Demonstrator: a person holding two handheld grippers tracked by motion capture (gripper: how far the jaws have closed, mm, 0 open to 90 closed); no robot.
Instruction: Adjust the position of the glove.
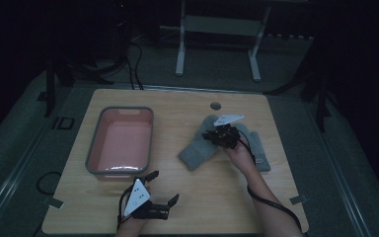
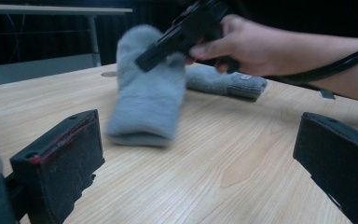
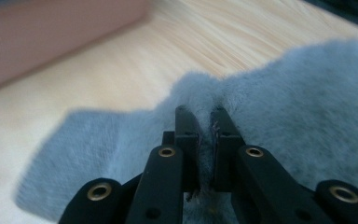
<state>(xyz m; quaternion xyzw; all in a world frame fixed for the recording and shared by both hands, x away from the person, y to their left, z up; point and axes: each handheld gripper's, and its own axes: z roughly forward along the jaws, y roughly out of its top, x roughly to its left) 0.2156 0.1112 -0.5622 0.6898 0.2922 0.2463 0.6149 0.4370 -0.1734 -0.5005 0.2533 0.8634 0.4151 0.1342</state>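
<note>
High view shows the right gripper (image 1: 220, 134) pinching the fuzzy grey mitten (image 1: 200, 148) tight. The pink plastic tub with a grey rim (image 1: 144, 143) sits to its left, nearer the wide-open, empty left gripper (image 1: 164, 187).

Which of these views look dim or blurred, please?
High view: dim overall, dark surroundings, a glare streak inside the pink bin. Left gripper view: the lifted grey mitten is motion-blurred. Right gripper view: the table beyond is out of focus.

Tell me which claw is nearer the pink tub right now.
Left. The left claw hovers open just off the pink tub's near corner, while the right claw is farther across the table, pinching a grey mitten.
</note>
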